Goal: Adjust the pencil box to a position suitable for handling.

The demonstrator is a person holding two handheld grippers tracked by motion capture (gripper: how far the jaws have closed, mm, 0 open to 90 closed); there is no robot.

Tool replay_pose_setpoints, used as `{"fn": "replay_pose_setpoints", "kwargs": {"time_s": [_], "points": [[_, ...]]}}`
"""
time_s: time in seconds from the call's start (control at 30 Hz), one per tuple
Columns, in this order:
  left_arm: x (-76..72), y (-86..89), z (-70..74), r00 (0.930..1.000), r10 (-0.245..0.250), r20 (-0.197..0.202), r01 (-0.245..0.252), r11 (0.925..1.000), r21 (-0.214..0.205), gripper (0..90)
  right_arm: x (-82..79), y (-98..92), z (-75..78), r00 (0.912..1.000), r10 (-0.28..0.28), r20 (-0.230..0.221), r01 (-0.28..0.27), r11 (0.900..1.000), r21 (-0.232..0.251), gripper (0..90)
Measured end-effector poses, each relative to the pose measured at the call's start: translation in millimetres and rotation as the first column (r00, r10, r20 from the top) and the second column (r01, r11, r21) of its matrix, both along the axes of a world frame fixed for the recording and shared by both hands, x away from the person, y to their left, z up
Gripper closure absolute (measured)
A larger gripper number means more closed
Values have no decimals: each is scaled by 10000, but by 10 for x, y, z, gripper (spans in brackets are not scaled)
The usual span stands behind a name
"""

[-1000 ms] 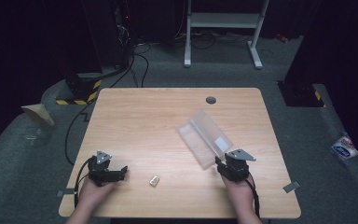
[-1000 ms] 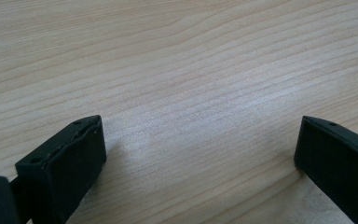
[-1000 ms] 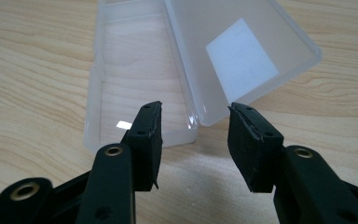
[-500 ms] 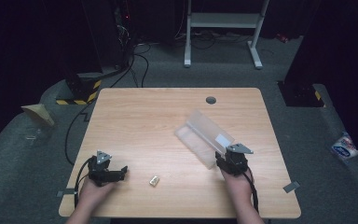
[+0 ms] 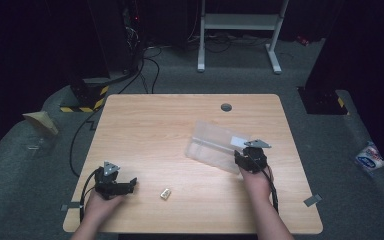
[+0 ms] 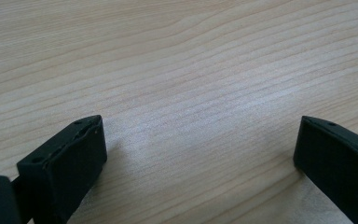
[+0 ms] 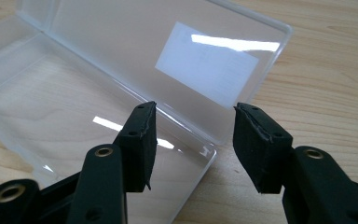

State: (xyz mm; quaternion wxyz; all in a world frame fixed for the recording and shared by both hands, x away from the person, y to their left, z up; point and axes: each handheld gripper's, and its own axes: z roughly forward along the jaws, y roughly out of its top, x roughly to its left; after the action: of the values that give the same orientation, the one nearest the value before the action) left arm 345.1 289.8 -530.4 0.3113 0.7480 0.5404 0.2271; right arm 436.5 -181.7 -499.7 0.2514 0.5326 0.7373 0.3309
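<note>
The right tool [image 7: 193,140] gapes narrowly, its jaws straddling the corner of an open clear case [image 7: 121,88] at 12 o'clock. The left tool [image 6: 200,154] spreads wide over bare desk [image 6: 177,70]; a small gold piece [image 5: 165,193] lies at its 3 o'clock.

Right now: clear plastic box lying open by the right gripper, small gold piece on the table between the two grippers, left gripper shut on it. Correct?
One thing is wrong: the left gripper is open and holds nothing; the left gripper view shows its fingers wide apart over bare table. The gold piece lies loose between the grippers. The clear plastic box does lie open by the right gripper.
</note>
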Motion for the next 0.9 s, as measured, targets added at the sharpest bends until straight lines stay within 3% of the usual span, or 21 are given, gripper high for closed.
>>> {"fn": "replay_pose_setpoints", "kwargs": {"time_s": [0.2,0.37,0.63,0.9], "points": [[0,1,1,10000,-16,7,16,10000,17,29,-96,-78,7,10000,-74,-10,74,9999,151,489],[0,0,0,10000,-19,9,19,10000,2,30,-168,-110,-30,9994,-182,-305,196,9987,460,520],[3,0,0,10000,-31,24,31,10000,8,31,-234,-112,-118,9971,-50,-766,88,9988,482,704],[1,0,-1,10000,-30,45,30,10000,19,33,-225,-38,-130,9974,129,-707,-99,9991,421,753]]}}
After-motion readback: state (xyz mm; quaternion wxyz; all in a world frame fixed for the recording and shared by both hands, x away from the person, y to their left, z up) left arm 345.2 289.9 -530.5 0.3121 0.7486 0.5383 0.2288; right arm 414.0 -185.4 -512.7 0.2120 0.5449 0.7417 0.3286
